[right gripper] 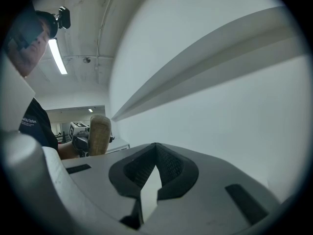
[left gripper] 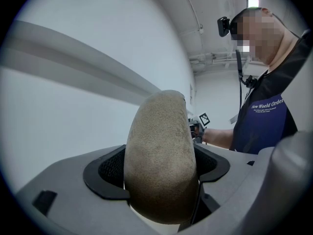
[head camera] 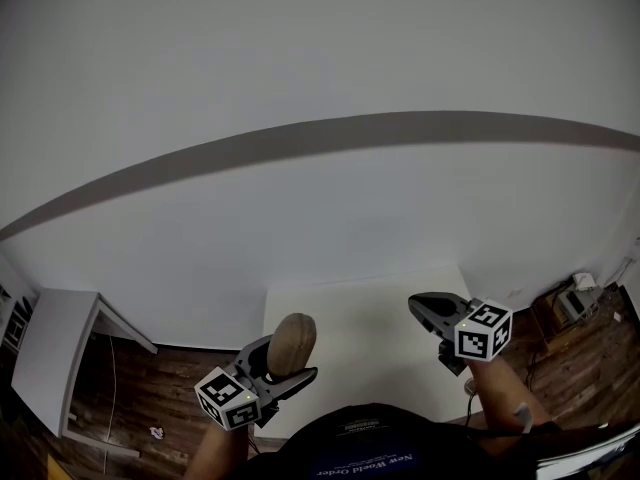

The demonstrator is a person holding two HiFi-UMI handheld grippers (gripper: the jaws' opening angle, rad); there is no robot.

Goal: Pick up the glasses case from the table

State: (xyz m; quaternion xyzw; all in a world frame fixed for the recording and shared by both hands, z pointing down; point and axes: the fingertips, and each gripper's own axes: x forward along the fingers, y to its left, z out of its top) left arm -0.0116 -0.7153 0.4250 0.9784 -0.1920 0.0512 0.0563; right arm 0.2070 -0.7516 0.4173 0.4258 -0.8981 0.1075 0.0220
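Observation:
The tan, rounded glasses case (head camera: 291, 343) stands upright in my left gripper (head camera: 283, 364), lifted off the white table (head camera: 370, 318). In the left gripper view the case (left gripper: 161, 160) fills the space between both black jaws, which press on its sides. My right gripper (head camera: 428, 309) hovers over the table's right part with its jaws together and nothing between them. In the right gripper view the jaw tips (right gripper: 155, 151) meet, and the case (right gripper: 100, 133) shows far off at the left.
A white wall with a grey band (head camera: 320, 143) rises behind the table. A white side table (head camera: 55, 358) stands at the left on the wood floor (head camera: 150, 398). Boxes and cables (head camera: 575, 303) lie at the right. The person's dark apron (head camera: 370, 448) is below.

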